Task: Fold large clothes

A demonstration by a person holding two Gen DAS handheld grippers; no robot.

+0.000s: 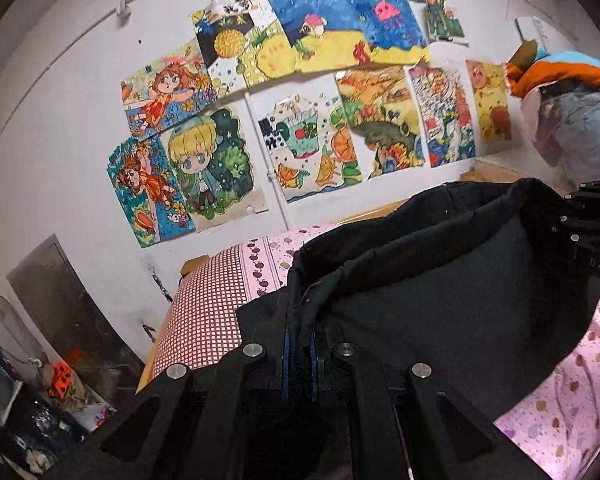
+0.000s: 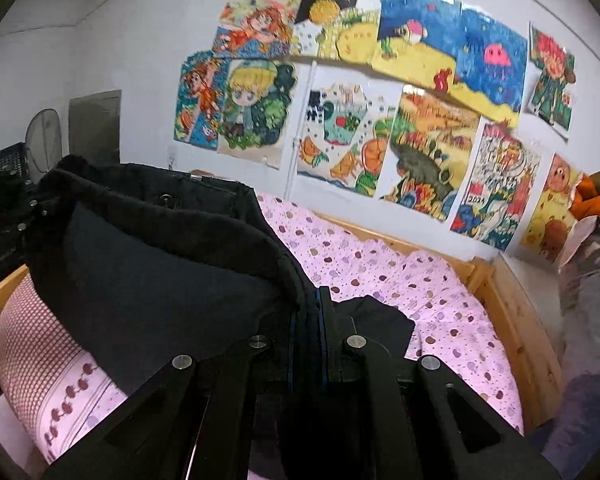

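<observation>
Fabric sits pinched between the fingers of the left gripper (image 1: 299,354), which is closed narrow on the edge of the black coat (image 1: 440,280); the blue pads press a thin bunched seam, so the grip looks firm, not a loose hook. The right gripper (image 2: 308,344) does the same at the garment's other side, its jaws nearly together with dark cloth squeezed between them. With both ends held, the coat hangs as a sagging span between the two tools, its fuzzy collar or hood rim (image 2: 172,216) arching upward and the lining facing the cameras. This two-point hold likely serves to lift the garment off the bed and spread it, so that it can be laid flat before any fold is made.

Below, the pink dotted bedsheet (image 2: 400,272) covers the mattress, and the coat's lower part seems to drape onto it near the red checked pillow (image 1: 204,304). A small dark piece (image 2: 380,316) lies on the sheet just beside the right gripper; whether it belongs to the coat I cannot tell. The wooden bed frame (image 2: 516,320) borders the sheet, and children's drawings (image 1: 300,92) cover the wall behind. The fold itself appears not yet begun.
</observation>
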